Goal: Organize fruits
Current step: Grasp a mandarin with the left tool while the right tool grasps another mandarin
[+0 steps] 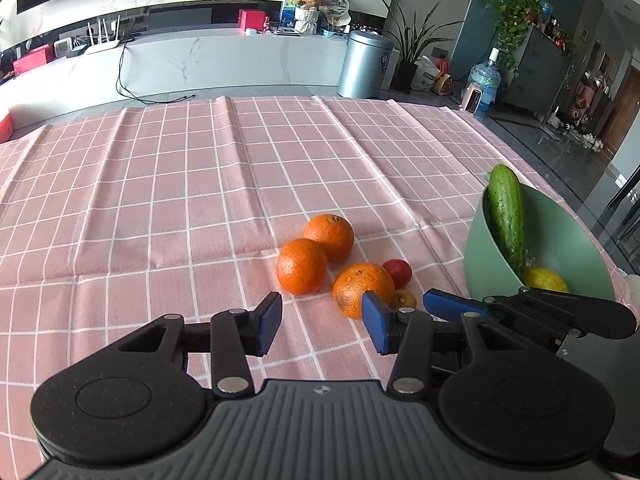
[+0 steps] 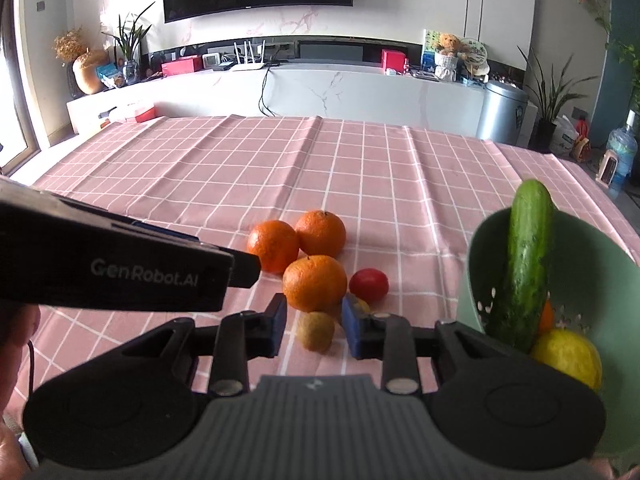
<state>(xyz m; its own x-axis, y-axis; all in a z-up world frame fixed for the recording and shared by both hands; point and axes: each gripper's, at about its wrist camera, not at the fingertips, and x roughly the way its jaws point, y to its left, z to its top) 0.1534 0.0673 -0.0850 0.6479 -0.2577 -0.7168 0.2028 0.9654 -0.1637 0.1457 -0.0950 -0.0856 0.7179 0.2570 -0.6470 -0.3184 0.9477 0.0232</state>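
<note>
Both tools are open and hold nothing. Our right tool (image 2: 314, 330) sits low over the tabletop (image 2: 200, 168), and a small brown fruit (image 2: 315, 331) lies right between its fingers, touching neither. Our left tool (image 1: 322, 326) hangs near the oranges (image 1: 302, 266). We think the right one is nearer, and the green bowl (image 2: 600, 280) waits just to its right.

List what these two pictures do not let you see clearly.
- Bowl: right wrist view, lower part hidden by the right gripper; what lies under the cucumber is unclear.
- Small brown fruit: left wrist view, mostly behind the left gripper.
- Orange piece in the bowl: behind the cucumber.
</note>
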